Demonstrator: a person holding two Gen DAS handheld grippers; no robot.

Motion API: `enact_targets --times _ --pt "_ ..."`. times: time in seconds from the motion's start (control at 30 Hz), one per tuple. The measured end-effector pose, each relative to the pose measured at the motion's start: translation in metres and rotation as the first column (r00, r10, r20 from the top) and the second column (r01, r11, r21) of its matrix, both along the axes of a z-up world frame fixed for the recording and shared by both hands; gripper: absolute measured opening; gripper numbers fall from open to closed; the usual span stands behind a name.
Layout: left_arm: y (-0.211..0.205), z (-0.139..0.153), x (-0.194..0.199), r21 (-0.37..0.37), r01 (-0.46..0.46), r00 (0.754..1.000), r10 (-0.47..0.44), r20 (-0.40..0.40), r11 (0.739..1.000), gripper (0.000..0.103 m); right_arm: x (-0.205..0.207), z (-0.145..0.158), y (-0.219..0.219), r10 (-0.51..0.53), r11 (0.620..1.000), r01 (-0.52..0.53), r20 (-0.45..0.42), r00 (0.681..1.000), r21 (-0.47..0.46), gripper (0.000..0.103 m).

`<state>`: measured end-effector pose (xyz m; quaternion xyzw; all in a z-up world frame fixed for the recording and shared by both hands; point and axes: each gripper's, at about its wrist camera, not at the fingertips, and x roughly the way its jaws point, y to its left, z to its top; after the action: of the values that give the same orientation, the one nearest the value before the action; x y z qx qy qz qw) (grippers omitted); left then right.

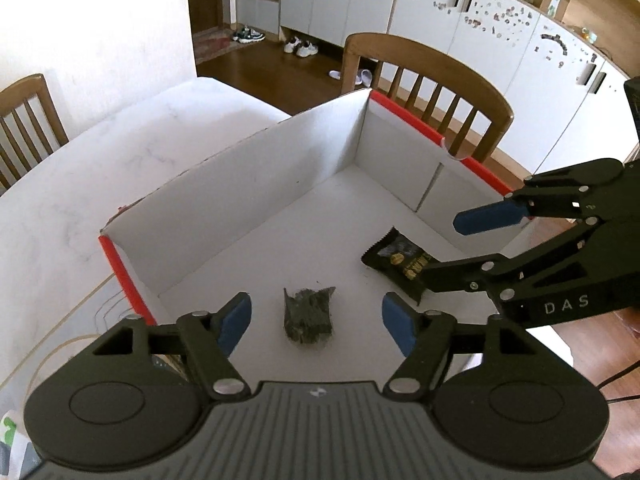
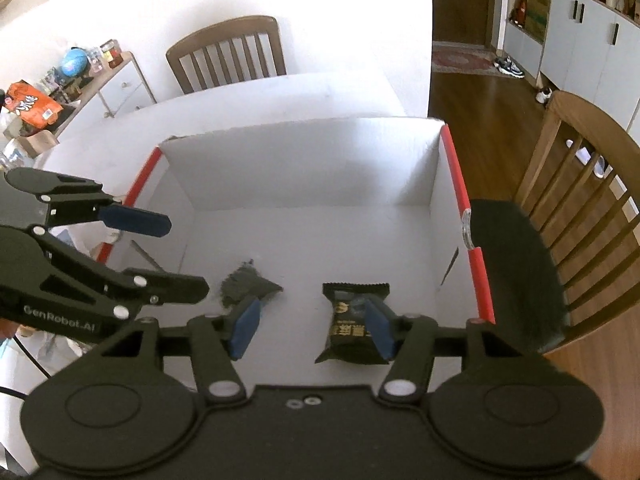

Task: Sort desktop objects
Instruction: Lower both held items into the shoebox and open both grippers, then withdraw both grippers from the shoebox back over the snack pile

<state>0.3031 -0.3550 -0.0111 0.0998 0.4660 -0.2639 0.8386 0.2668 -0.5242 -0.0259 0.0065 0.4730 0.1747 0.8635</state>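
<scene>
A white cardboard box with red-edged rims stands on the white table. Two packets lie apart on its floor. One is a clear packet of dark green stuff. The other is a black snack packet with gold print. My left gripper hovers open above the green packet, its blue pads well clear of it. My right gripper reaches in from the right. In the right wrist view the right gripper is open over the box. Its right finger overlaps the black packet lying below. The green packet and the left gripper are to the left.
A wooden chair stands behind the box's far corner, and another chair stands at the table's left end. In the right wrist view, a chair with a dark cushion sits close to the box's right side. A cluttered side shelf is far left.
</scene>
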Motion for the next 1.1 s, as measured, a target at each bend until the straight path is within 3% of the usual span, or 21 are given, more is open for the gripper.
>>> enact_targets --times 0.63,0.87,1.1 --pt "0.048 0.027 -0.06 -0.116 -0.057 0.996 0.064 0.057 0.992 0.08 -0.034 0.023 0.03 -0.017 1.0 0.015 0.087 0.996 0.025 0.082" --pt "0.083 0.026 -0.078 -0.138 -0.12 0.987 0.133 0.088 0.983 0.091 -0.049 0.031 0.051 -0.012 0.998 0.005 0.12 0.993 0.056 0.093" --pt "0.126 0.025 -0.1 -0.158 -0.179 0.973 0.198 0.115 0.971 0.102 -0.067 0.035 0.086 0.002 0.999 -0.01 0.151 0.988 0.05 0.095"
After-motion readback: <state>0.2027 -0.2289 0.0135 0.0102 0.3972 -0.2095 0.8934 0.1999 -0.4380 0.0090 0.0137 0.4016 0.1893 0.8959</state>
